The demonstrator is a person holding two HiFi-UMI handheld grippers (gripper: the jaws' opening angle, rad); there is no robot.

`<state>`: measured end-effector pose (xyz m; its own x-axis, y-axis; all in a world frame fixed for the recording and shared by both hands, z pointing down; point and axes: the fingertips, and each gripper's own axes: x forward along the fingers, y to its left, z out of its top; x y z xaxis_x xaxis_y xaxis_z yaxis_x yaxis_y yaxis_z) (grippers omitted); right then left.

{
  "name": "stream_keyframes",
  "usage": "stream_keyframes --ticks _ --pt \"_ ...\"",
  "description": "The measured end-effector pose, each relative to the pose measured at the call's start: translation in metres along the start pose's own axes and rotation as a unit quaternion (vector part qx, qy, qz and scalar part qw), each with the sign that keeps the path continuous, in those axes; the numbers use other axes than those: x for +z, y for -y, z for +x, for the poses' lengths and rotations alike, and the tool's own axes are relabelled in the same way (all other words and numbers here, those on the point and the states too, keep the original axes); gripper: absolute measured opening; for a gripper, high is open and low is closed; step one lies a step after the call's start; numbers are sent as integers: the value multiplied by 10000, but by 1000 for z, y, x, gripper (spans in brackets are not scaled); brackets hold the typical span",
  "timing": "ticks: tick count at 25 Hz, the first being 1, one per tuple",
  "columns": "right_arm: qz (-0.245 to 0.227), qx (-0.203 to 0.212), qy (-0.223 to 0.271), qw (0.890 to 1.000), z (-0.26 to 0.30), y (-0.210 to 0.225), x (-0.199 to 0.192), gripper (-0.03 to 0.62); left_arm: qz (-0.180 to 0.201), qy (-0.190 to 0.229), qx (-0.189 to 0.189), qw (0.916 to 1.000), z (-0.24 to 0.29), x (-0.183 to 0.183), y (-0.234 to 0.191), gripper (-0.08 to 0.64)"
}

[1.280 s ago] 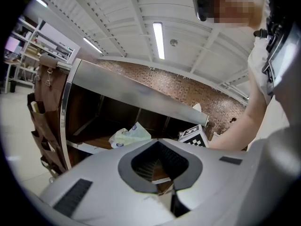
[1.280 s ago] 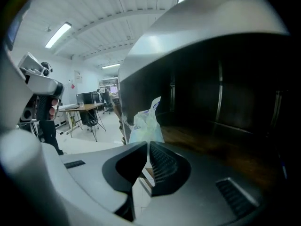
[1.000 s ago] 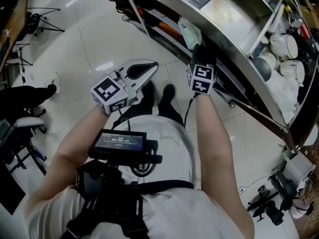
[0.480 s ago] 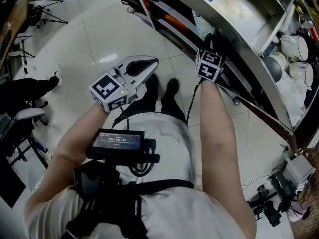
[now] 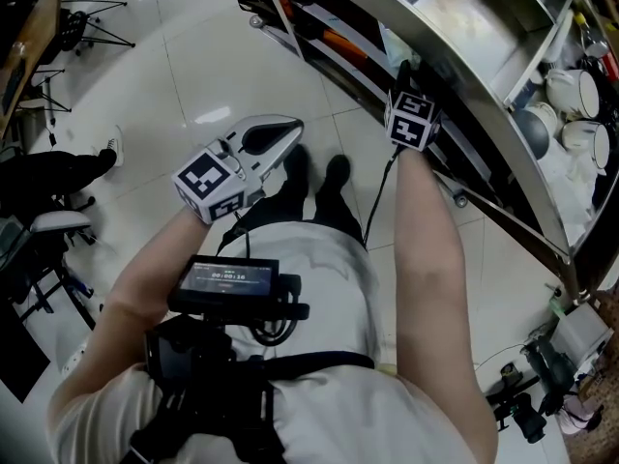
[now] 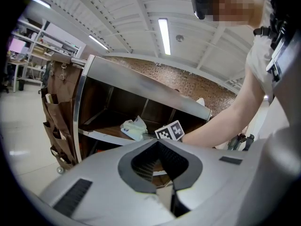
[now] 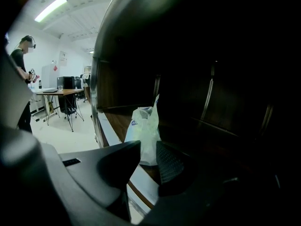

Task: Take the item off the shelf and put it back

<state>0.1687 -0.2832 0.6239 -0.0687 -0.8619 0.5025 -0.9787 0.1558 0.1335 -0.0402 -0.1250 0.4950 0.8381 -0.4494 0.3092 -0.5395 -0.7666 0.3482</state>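
The item is a pale plastic bag (image 7: 143,133) standing on the wooden board of a metal shelf rack (image 7: 109,130). My right gripper (image 7: 148,150) reaches into that shelf. Its jaws are opening, with the foot of the bag between their tips and a gap showing at the pads. From the head view its marker cube sits at the shelf edge, the right gripper's jaws (image 5: 404,77) are mostly hidden, and the bag (image 5: 390,42) lies just past them. My left gripper (image 5: 288,130) hangs over the floor away from the rack, shut and empty. The left gripper view shows the bag (image 6: 133,128) from the side.
White cups and bowls (image 5: 566,95) fill the rack's right end. A stand (image 5: 82,27) and a person's dark legs (image 5: 48,177) are at the left, and gear (image 5: 532,394) lies on the floor at lower right. A person (image 7: 23,79) stands by a far table (image 7: 61,94).
My right arm has stretched forward, carrying its gripper from the rack's edge further in under the shelf, up to the bag. The left gripper has barely moved.
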Motion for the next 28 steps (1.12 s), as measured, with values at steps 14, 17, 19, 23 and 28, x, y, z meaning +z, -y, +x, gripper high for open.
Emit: stream_keyframes --ticks 14,17,19,23,28 --pt "410 258 315 9983 -15 -2 2 224 64 62 -10 10000 3 9 -1 2" --pt "370 280 349 9983 -19 -1 4 225 59 24 -35 10000 2 7 0 2" --pt "346 263 358 9984 -24 -1 3 225 55 39 -36 10000 2 8 0 2" --pt "411 298 416 9978 -46 -2 2 224 77 106 -58 9999 4 13 1 2" --pt "522 569 580 9953 -85 -17 5 102 105 158 -102 9998 4 19 4 2"
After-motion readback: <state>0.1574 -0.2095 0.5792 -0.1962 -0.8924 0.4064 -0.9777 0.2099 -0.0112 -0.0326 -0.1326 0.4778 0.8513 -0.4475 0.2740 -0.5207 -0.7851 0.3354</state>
